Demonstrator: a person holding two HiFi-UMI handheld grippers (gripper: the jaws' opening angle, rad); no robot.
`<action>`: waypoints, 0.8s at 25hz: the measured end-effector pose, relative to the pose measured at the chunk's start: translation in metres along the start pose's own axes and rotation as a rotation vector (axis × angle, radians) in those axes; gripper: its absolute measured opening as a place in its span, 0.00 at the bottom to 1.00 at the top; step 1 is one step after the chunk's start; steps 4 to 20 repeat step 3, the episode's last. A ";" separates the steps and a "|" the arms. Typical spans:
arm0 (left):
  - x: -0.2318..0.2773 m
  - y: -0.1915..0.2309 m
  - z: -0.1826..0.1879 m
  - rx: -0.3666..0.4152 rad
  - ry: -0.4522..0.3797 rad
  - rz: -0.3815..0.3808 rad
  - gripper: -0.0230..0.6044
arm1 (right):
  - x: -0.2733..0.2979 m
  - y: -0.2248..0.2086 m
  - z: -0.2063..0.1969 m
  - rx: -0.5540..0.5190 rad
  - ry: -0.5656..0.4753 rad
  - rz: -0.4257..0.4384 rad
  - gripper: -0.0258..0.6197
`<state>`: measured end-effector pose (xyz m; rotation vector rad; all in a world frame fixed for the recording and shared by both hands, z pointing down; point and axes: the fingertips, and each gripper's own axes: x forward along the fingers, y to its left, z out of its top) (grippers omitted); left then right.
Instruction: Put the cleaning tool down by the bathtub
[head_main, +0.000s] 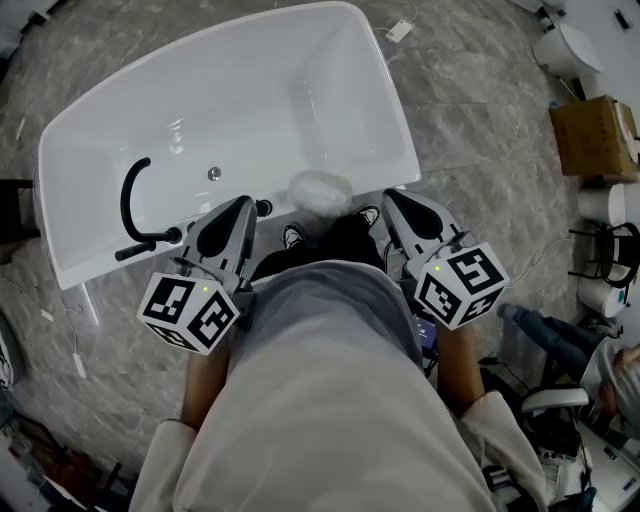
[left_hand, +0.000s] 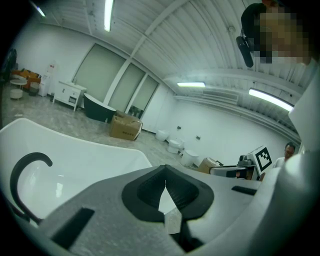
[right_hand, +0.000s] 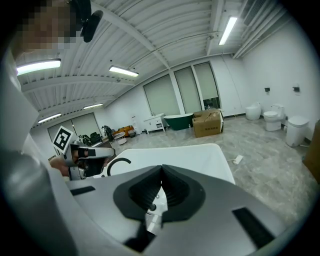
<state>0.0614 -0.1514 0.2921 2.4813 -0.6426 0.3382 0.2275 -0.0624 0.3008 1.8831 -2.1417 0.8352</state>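
Scrubber (head_main: 320, 190) between left tool (head_main: 247, 202), right tool (head_main: 388, 194)

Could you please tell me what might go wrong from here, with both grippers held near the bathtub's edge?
1. The white fluffy tool lies at the bathtub's near edge; whether on the rim or inside is unclear, and a nudge might send it into the basin.
2. The left gripper, shut and empty, is close to the black faucet; a sideways move could knock it.
3. The right gripper is also shut, so any regrasp needs open jaws first.
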 end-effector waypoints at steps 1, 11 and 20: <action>0.001 -0.001 0.000 0.003 0.002 -0.001 0.04 | 0.000 0.000 0.000 -0.001 0.002 0.000 0.06; 0.004 -0.003 0.000 0.008 0.006 -0.004 0.04 | 0.000 -0.001 -0.001 0.000 0.003 -0.001 0.06; 0.004 -0.003 0.000 0.008 0.006 -0.004 0.04 | 0.000 -0.001 -0.001 0.000 0.003 -0.001 0.06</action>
